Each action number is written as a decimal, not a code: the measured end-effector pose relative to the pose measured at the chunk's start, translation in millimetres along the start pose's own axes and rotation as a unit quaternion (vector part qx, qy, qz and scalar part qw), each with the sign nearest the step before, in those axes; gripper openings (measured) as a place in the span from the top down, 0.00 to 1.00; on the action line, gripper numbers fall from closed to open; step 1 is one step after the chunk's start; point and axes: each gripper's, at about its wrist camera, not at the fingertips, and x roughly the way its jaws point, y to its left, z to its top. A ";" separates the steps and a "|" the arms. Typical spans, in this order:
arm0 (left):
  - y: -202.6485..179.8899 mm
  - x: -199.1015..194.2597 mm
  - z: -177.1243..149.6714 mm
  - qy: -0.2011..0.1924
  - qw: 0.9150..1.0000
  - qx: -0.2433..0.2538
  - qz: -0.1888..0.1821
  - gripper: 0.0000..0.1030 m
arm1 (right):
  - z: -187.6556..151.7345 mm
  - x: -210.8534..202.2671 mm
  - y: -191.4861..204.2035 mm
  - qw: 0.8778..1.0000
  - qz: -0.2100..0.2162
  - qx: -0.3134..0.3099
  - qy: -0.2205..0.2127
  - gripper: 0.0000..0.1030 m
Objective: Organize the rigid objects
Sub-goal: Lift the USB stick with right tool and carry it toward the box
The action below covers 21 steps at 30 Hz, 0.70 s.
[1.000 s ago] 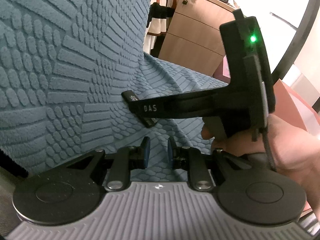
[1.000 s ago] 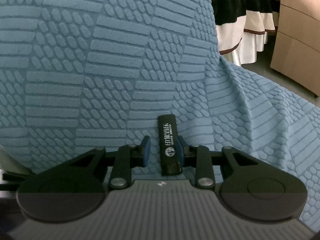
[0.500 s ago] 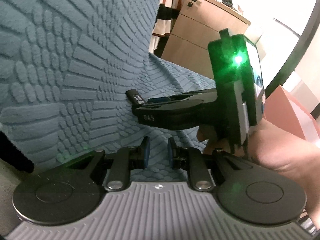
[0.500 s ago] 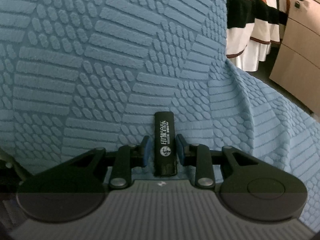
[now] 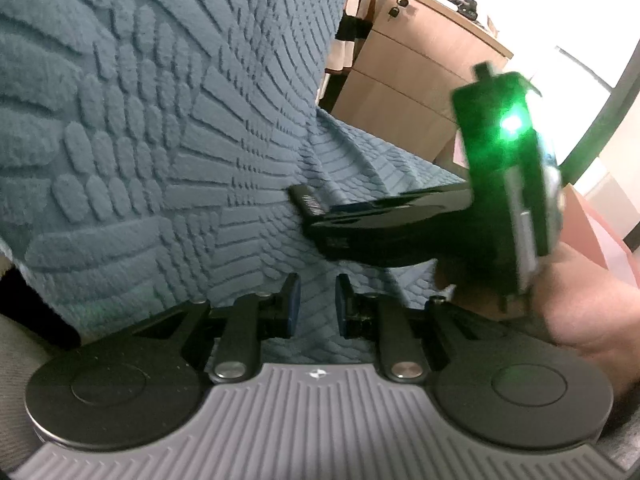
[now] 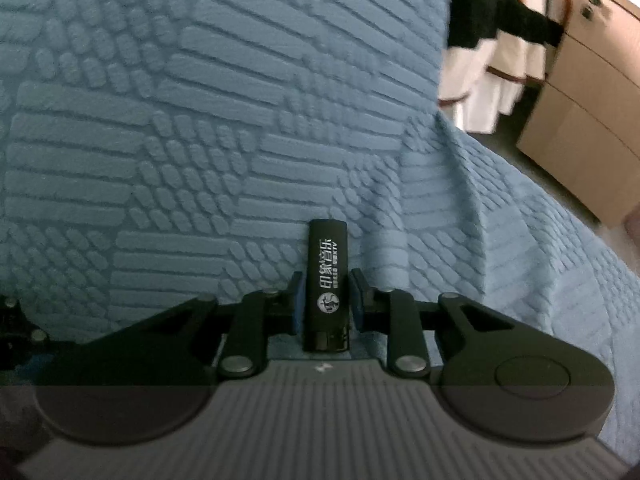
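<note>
My right gripper [image 6: 326, 300] is shut on a black lighter [image 6: 327, 280] with white print, holding it upright over blue textured fabric [image 6: 200, 120]. In the left wrist view the right gripper [image 5: 320, 210] reaches in from the right, and the lighter's tip [image 5: 306, 202] sticks out of its jaws toward the fabric [image 5: 140, 140]. A green light glows on its body. My left gripper [image 5: 313, 304] has a narrow gap between its blue pads and holds nothing.
A wooden drawer cabinet [image 5: 404, 80] stands behind the fabric, also in the right wrist view [image 6: 592, 100]. Striped black, white and orange cloth [image 6: 500, 40] hangs beside it. A pink object [image 5: 596, 236] sits at the right.
The right gripper has lifted and tilted with the lighter still in it. The left wrist view has moved closer to the fabric. The jaws stand the same.
</note>
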 end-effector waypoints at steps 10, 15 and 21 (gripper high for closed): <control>-3.0 -2.6 5.0 -0.004 1.000 -0.008 -0.014 0.80 | -31.6 -35.9 -27.4 0.998 -0.024 0.054 -0.001 0.75; -11.8 -2.3 4.4 -0.004 1.000 0.001 -0.017 0.80 | -58.2 -69.8 -34.4 0.995 -0.048 0.085 -0.006 0.74; -24.5 -1.5 -1.7 -0.003 1.000 0.016 -0.025 0.80 | -90.5 -101.2 -39.8 0.991 -0.082 0.110 -0.004 0.74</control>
